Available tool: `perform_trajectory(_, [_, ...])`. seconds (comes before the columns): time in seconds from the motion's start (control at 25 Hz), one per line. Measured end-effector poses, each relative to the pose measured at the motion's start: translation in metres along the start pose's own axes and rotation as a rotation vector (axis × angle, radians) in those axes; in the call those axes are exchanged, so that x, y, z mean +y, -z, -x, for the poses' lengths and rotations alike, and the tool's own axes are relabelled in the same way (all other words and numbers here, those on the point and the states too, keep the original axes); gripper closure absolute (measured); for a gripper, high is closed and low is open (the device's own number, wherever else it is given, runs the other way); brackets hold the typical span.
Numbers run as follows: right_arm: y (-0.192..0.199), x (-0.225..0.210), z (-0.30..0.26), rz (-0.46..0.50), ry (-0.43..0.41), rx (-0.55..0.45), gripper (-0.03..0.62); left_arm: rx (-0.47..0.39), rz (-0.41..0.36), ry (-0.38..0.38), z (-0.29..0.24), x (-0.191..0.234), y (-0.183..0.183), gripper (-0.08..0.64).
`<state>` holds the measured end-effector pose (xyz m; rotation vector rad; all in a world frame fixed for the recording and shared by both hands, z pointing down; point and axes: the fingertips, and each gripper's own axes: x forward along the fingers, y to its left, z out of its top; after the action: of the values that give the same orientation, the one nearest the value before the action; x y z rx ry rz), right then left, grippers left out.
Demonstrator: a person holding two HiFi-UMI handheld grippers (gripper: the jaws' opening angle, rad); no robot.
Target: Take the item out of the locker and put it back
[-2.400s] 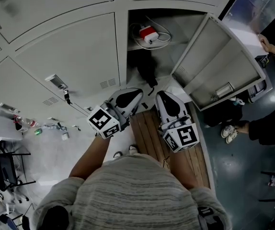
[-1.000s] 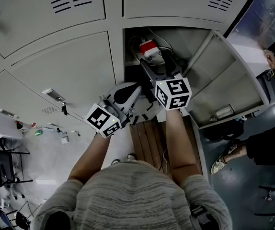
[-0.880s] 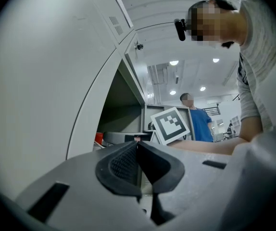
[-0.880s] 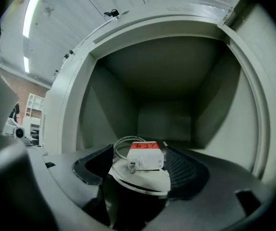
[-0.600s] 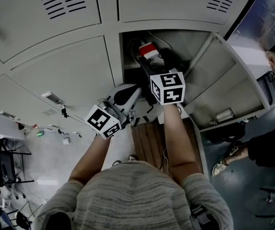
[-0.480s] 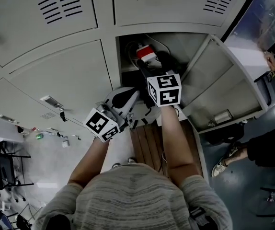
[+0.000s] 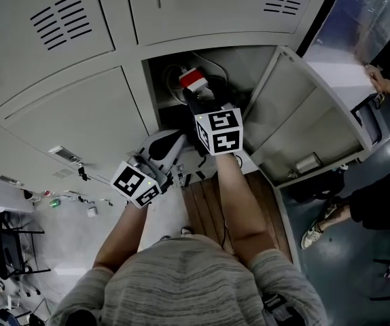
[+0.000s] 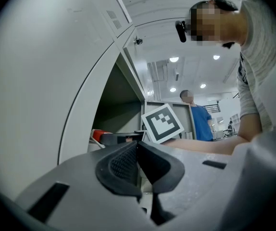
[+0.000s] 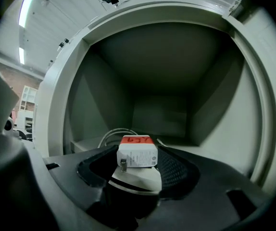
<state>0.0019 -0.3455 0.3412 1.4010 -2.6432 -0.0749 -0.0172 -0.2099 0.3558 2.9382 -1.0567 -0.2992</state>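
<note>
One charger (image 9: pixel 137 152), white with a red top, sits on the shelf (image 9: pixel 210 154) inside the open locker compartment (image 7: pixel 249 66), near its front edge. A metal prong shows on the face turned toward the camera. A white cable (image 9: pixel 113 134) loops on the shelf just behind and to the left of it.

The right gripper (image 7: pixel 196 95) reaches level into the compartment. Its jaws have just been closing. The charger stands between them, and both ribbed pads (image 9: pixel 176 167) lie against its sides with no gap visible on either side. The charger remains on the shelf.

The left gripper (image 8: pixel 138 160) is outside the locker, low and to the left of the opening, in front of the neighbouring closed door (image 7: pixel 73 121). Its jaws are pressed together with nothing between them.

The compartment's own door (image 7: pixel 317 107) is swung wide to the right. The compartment's back and side walls are bare grey metal. A wooden board (image 7: pixel 205 206) lies on the floor below the opening. Another person's hand (image 7: pixel 375 73) shows at the far right edge of the head view, well apart from the locker opening.
</note>
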Motion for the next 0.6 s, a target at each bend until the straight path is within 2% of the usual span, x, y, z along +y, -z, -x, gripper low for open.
perform_trajectory(0.6, [-0.003,0.005,0.038,-0.272,-0.046,-0.280,0.324,0.021,-0.012,-0.016,-0.001,0.001,0.003,0.551])
